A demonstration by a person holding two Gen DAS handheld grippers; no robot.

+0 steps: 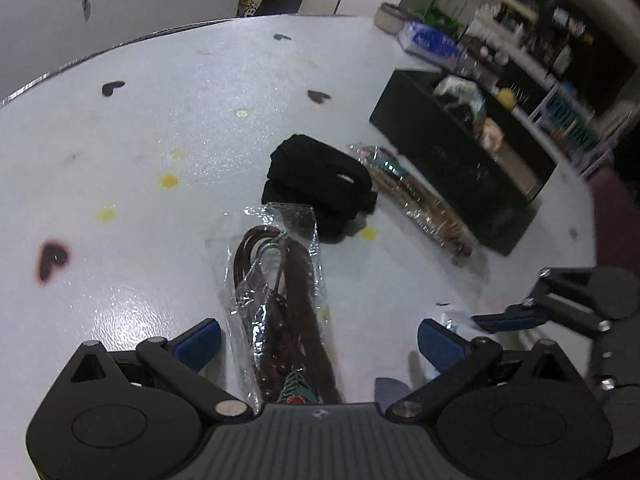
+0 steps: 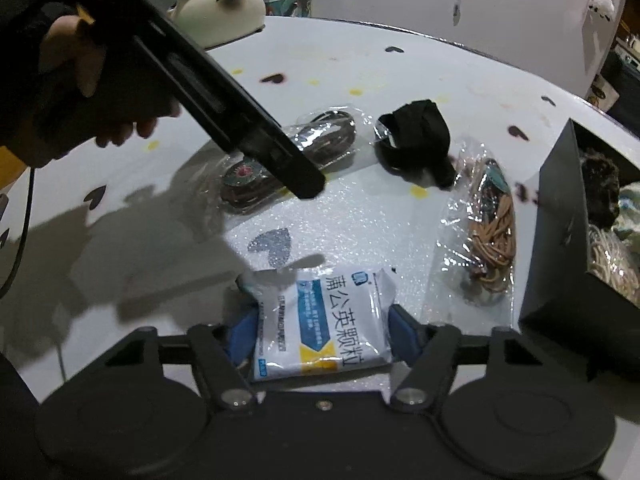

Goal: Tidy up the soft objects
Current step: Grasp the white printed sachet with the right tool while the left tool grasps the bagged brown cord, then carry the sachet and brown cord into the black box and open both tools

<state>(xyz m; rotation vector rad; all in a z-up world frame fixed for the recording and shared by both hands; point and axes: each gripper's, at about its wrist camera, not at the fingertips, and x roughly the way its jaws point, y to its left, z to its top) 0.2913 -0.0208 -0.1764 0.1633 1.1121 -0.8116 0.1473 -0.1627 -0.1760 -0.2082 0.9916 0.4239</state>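
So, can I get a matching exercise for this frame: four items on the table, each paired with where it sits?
Things:
1. white sachet
2. dark cord packet
3. tan cord packet
4. black cloth

Places:
A. lying alongside the black box
B. gripped between the pads of the right claw
C. between the open fingers of the left claw, not touched
D. on the table between the two cord packets

Pairs: 1-B, 2-C, 3-A, 4-D
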